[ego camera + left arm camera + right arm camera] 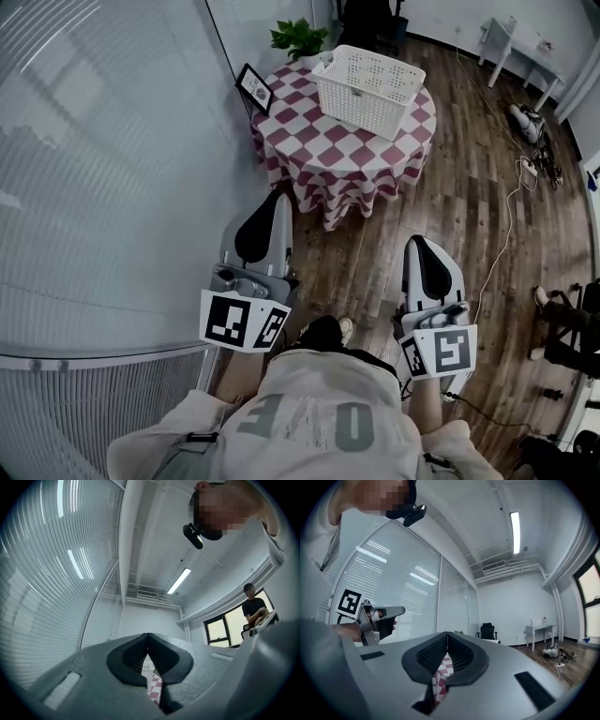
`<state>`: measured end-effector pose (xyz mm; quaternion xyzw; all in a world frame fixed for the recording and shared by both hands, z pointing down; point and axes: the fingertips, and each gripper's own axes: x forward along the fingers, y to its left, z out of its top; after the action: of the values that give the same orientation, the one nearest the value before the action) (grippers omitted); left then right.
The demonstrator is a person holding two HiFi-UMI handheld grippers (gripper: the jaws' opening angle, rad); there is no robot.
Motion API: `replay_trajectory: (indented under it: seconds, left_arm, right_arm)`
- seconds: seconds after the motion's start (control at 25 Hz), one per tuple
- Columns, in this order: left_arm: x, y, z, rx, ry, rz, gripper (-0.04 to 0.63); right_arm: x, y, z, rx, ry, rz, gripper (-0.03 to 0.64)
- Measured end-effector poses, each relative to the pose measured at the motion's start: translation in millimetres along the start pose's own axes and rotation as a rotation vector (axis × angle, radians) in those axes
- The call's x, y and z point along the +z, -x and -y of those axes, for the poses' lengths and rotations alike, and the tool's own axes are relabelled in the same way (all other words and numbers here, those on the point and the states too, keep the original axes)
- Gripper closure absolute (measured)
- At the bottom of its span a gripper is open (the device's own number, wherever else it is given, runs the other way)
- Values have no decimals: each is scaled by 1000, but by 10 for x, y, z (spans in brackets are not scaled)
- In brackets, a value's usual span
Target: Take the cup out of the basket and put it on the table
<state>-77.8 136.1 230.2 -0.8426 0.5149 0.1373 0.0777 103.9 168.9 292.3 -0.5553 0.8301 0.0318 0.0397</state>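
A white slatted basket (pixel 367 89) stands on a round table with a red-and-white checked cloth (pixel 328 155), well ahead of me. No cup shows in any view; the basket's inside is hidden from here. My left gripper (pixel 278 199) and right gripper (pixel 413 244) are held over the wooden floor short of the table, both pointing toward it. In the left gripper view the left gripper (pixel 148 635) has its jaws meeting with nothing between them; the basket (pixel 148 667) peeks through below. The right gripper (pixel 447 633) is likewise shut and empty.
A picture frame (pixel 255 88) and a potted plant (pixel 298 37) stand at the table's far left edge. A glass wall with blinds (pixel 103 169) runs along the left. Cables (pixel 525 169), a white desk (pixel 520 42) and a seated person (pixel 567 323) are to the right.
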Motion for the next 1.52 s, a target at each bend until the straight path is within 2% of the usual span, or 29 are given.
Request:
replay_trajectory:
  seconds: [0.2,0.32,0.6,0.84,1.08,1.28,1.52]
  left_arm:
    - [-243,-431,-199,13,20,0,591]
    - [-487,-802,-346,-16,41,-2,591]
    - [-964,-2007,-995,-50,116,7,591]
    - [-1118,-2882,-1524,-64,84,41,591]
    - [-1118,-3685,-2098,-87,70,27,591]
    - [-1192,-4147,-2307,-130,95,23,591]
    - [-1426,-4505,-2337,-138,108,-8,591]
  right_arm:
    - [-94,-393,239,6,-33,-1,606]
    - [-204,-691,315,31,-10,-8,606]
    - [-391,-2004,717,3,43,-38,606]
    - [-363,-3129,1151,-26,37,6,606]
    - [-88,-4064,1409,-61,35,49,606]
    - [28,-4430,1677,-117,32,74,606]
    - [-12,-4612,2076,-155,54,51,606]
